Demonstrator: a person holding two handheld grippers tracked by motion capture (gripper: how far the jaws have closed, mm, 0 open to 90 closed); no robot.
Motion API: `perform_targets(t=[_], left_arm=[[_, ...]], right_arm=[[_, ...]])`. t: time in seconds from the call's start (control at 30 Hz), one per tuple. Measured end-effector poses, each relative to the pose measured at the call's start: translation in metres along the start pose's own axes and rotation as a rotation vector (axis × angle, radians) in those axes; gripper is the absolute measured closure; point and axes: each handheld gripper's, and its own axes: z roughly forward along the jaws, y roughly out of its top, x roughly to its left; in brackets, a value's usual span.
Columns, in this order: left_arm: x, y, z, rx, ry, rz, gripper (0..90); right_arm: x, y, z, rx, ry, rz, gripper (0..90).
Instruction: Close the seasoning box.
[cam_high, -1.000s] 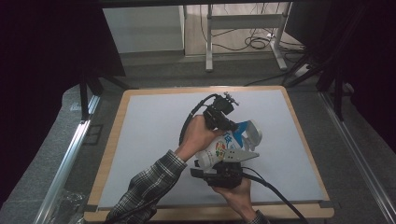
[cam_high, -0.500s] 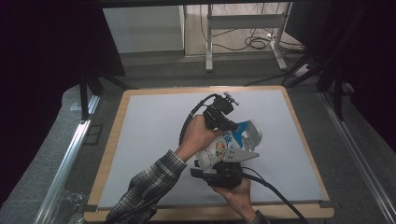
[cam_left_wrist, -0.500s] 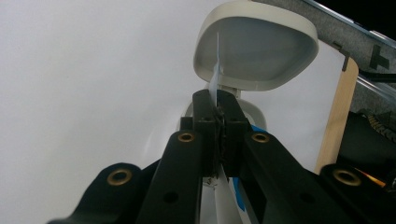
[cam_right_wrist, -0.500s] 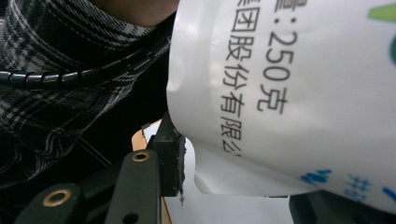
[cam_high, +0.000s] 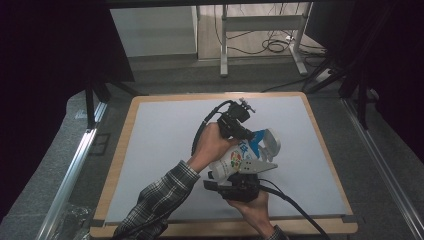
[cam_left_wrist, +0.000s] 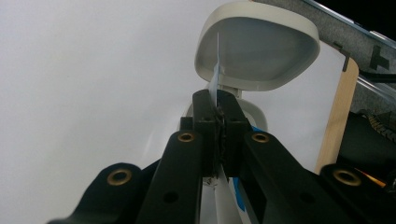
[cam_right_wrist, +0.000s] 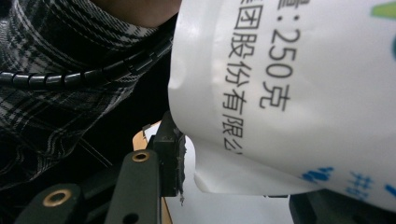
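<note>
A white pouch (cam_high: 239, 159) with blue and coloured print lies near the middle of the bench (cam_high: 150, 145), toward its near edge, held between the two grippers. Its hinged cap (cam_high: 269, 141) stands flipped open at the far right end of the pouch.

The left gripper (cam_high: 246, 136) comes in over the pouch from the far side, with a hand (cam_high: 212, 148) in a plaid sleeve (cam_high: 155, 205) behind it. In the left gripper view its jaws are clenched on a thin flat tab (cam_left_wrist: 215, 79) that stands edge-on (a sliver of blue and white), just in front of the open cap (cam_left_wrist: 257, 46), whose pale hollow inside faces the camera.

The right gripper (cam_high: 239, 172) sits at the near side of the pouch, in the other hand (cam_high: 252, 205), its grey three-cornered plate lying over the pouch's lower end. In the right gripper view the pouch (cam_right_wrist: 299, 93) hangs between the jaws with black printed characters on it; the left jaw stands right at the pouch's bottom corner, and the grip looks to be on the pouch, though the other jaw is mostly hidden behind it.
</note>
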Motion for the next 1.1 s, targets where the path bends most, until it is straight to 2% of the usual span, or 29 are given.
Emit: perform_targets(t=[1.1], left_arm=[[-0.0005,0.0021,-0.0010,0.003,0.005,0.002,88.6]], right_arm=[[0.0005,0.0013,0.0002,-0.007,0.001,0.004,58.8]])
